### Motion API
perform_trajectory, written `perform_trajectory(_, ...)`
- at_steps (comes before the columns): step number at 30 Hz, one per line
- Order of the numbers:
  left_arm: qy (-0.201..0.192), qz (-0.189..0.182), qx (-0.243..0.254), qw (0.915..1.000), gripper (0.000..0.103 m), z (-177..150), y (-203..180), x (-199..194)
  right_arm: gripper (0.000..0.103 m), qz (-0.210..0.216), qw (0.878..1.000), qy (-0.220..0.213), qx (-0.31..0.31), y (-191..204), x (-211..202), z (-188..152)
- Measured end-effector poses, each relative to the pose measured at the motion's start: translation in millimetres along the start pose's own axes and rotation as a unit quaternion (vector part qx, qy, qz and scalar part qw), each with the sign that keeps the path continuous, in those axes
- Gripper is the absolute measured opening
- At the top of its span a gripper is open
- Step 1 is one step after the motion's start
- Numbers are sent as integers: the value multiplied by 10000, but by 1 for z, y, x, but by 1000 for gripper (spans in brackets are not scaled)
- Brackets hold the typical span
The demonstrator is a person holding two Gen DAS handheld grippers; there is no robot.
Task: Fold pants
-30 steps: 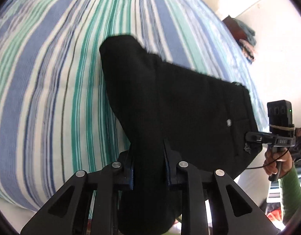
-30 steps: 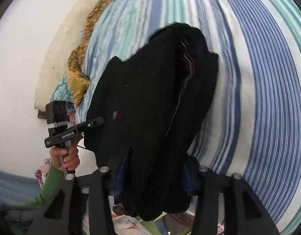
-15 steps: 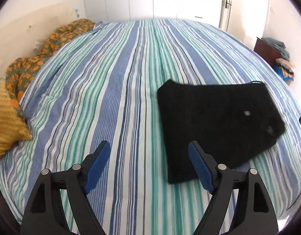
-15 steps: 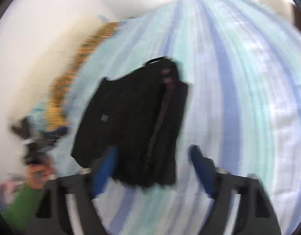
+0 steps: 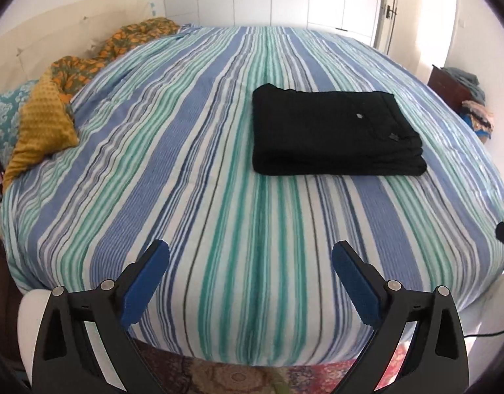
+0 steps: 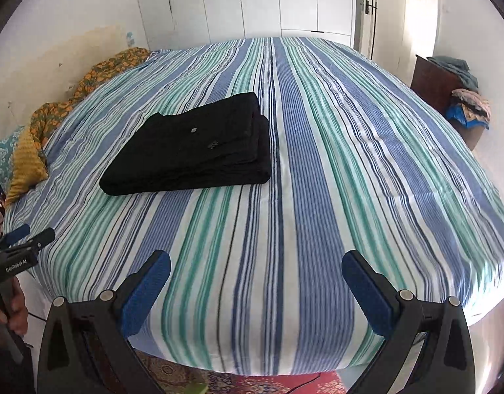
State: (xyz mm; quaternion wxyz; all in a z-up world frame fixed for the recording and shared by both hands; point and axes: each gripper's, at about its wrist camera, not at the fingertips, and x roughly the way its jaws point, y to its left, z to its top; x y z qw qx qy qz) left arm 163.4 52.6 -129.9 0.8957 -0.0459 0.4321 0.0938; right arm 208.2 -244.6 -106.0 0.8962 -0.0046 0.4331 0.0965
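The black pants (image 5: pixel 334 131) lie folded in a flat rectangular stack on the striped bed (image 5: pixel 219 197), right of centre in the left wrist view. In the right wrist view the pants (image 6: pixel 193 151) lie left of centre. My left gripper (image 5: pixel 250 262) is open and empty, held back over the near edge of the bed, well short of the pants. My right gripper (image 6: pixel 255 272) is open and empty too, also over the near edge. The left gripper also shows at the left edge of the right wrist view (image 6: pixel 19 246).
Orange and yellow patterned bedding (image 5: pixel 55 105) is bunched at the bed's left side. A dark wooden cabinet (image 6: pixel 442 88) with piled clothes stands at the right wall. White wardrobe doors (image 6: pixel 252 3) lie behind the bed. A patterned rug (image 5: pixel 252 377) is below the near edge.
Both grippers, shut on the pants a second ago, have let go and opened. They have drawn back to the near edge, and the pants now lie folded on the bed.
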Motion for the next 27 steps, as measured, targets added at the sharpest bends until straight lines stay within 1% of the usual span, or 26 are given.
perform_trajectory(3,54,217,262,9994,100,-2,-14,-12,103,-64,9999,-55,-108,25,-5,-11)
perform_trajectory(4,50,263,370,9990,100,-3,-19,-16,103,-104,9997,-74,-194,31,-6,-9)
perform_trajectory(7,-127,270,524,9982,100,-4,-23,-25,103,-214,9988,-113,-422,43,-13,-7)
perform_trajectory(10,-152,168,513,9984,100,-4,-23,-28,103,-256,9981,-92,-561,49,-14,-2)
perform_trajectory(14,-183,123,490,9986,100,-5,-24,-29,103,-389,9975,-230,-546,51,-19,-2)
perform_trajectory(19,-190,38,481,9987,100,-6,-25,-30,103,-412,9969,-283,-607,54,-22,-4)
perform_trajectory(23,-135,74,465,9988,100,-10,-25,-27,103,-398,9971,-286,-587,53,-21,-6)
perform_trajectory(25,-264,50,378,9989,100,-13,-23,-31,103,-405,9970,-336,-575,53,-23,-7)
perform_trajectory(27,-294,85,455,9985,100,-13,-26,-34,103,-420,9967,-398,-577,53,-25,-7)
